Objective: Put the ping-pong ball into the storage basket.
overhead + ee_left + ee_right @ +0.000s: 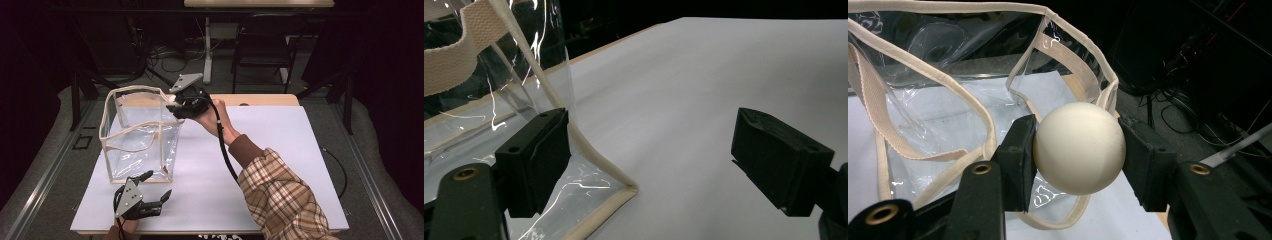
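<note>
The right claw [1078, 150] pinches a ball [1079, 148] over the bag [140, 132] to drop it in, while the left claw [664, 165], spread, steadies its corner.

Cream-white ball [1079, 148], clear bag [142, 145] with beige trim, white table sheet [260, 165], black right gripper [1075, 155], tan-and-red plaid sleeve [280, 195]
</note>
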`<state>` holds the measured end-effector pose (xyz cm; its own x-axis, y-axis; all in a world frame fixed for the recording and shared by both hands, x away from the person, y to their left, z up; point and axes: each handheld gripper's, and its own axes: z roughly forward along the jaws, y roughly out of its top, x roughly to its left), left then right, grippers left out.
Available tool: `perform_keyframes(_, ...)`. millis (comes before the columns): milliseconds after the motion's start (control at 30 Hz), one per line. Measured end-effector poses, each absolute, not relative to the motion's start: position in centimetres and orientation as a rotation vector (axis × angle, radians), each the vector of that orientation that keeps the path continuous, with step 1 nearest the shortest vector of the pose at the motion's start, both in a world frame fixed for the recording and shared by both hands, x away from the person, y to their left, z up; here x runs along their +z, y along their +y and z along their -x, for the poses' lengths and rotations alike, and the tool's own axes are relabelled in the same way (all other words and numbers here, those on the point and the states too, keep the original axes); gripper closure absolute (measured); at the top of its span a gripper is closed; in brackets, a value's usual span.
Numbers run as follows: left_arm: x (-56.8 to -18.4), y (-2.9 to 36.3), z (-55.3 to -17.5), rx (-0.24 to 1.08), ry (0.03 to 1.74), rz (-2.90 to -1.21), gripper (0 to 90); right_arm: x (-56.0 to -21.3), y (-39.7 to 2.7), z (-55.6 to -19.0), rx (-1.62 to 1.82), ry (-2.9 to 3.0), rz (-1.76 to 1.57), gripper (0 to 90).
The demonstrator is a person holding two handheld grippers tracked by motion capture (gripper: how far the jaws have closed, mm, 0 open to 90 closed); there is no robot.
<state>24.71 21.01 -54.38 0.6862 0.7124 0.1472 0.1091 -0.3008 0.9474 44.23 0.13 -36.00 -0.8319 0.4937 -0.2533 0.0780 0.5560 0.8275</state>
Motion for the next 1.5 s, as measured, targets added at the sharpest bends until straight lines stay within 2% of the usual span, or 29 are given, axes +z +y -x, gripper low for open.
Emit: perform_keyframes(1500, -54.3, 21.1, -24.7, 0.689, 0.649, -1.8, 15.8, -36.0, 3.5, -45.1, 1.176, 2.374, -0.429, 51.0)
